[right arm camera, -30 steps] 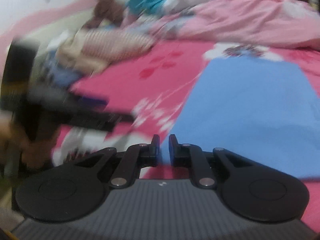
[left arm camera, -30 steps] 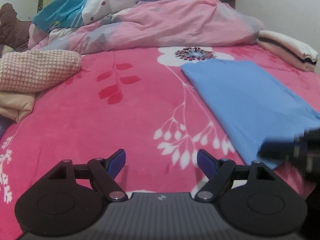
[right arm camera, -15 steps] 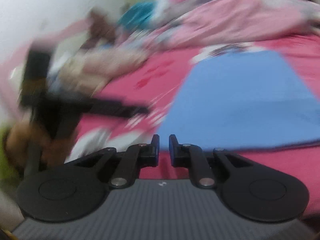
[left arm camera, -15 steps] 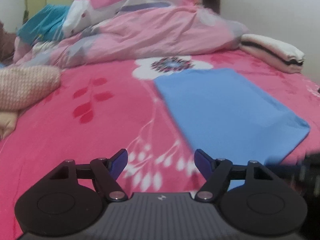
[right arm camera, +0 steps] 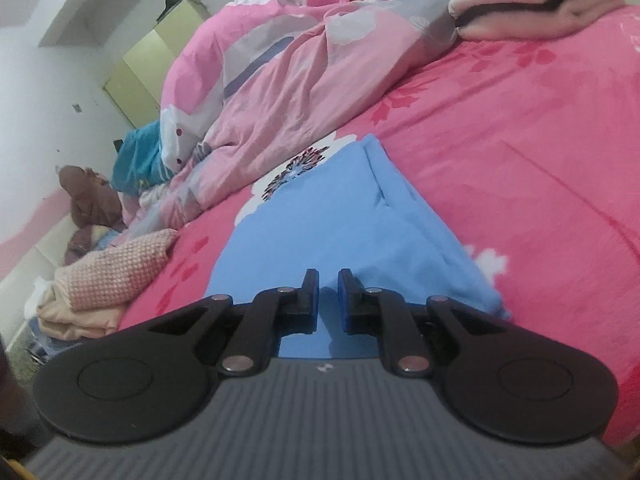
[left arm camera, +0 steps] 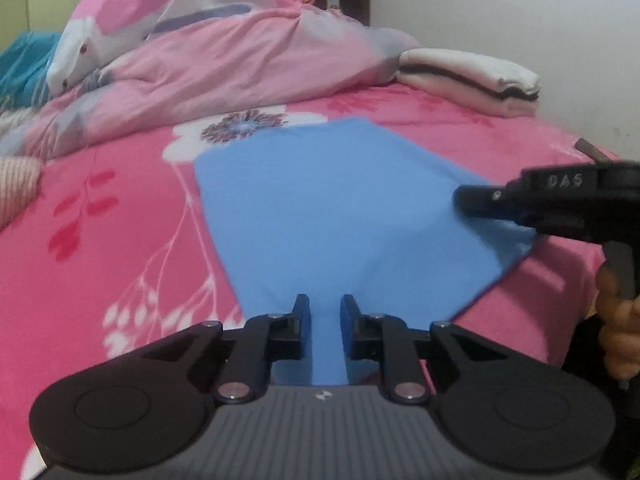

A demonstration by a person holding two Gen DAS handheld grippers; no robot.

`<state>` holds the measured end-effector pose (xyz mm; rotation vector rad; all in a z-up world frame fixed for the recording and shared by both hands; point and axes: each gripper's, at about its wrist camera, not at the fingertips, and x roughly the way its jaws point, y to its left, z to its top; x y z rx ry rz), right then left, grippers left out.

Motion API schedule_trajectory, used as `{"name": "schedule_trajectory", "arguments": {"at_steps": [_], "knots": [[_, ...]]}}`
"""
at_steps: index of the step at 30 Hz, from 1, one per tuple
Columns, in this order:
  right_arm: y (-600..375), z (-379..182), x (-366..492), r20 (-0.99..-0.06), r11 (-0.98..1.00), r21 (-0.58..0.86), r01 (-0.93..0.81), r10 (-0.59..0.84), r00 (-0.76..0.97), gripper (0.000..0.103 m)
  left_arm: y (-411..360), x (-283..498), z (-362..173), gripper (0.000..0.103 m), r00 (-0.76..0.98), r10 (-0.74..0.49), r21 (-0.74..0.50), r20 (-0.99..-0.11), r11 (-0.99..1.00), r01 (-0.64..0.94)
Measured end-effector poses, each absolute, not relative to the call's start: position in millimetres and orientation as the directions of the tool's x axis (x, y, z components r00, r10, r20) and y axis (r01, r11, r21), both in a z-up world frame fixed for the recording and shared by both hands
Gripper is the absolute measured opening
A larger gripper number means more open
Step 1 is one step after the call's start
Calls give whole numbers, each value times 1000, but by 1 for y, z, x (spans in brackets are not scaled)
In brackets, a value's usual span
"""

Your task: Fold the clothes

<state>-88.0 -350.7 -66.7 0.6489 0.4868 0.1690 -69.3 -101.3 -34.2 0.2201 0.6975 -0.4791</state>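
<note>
One blue garment (left arm camera: 336, 208) — lengthwise toward duvet (left arm camera: 224, 64), seemingly

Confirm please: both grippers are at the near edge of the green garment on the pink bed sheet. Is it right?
Not quite: the garment is blue, not green, as the left wrist view shows. The rest holds: the left gripper and right gripper are both at its near edge, on the pink bed sheet.

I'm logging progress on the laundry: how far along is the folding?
Done: a cream stack sits folded by the quilt. In hand: the blue garment lies flat and partly folded; the left tongs and right tongs are each closed to a narrow gap at its near edge. Left: finishing its folds, then perhaps the loose pile at the bedside.
</note>
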Motion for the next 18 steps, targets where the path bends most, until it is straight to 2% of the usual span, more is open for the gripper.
{"name": "schedule_trajectory", "arguments": {"at_steps": [7,10,13,18], "knots": [[-370,-75,-90,-355,720,694,-16,361,862,9,-72,-87,-24,20,661,-286,40,-694,901,432],[-374,-75,-95,-339,708,706,-25,369,865,10,-70,-92,-5,20,711,-245,87,-659,914,395],[-378,-76,-98,-329,701,713,-28,370,869,10,-89,-81,6,20,745,-249,109,-619,912,396],[-383,-76,-102,-316,695,718,-36,370,874,11,-141,-49,0,21,731,-300,124,-613,878,463]]}}
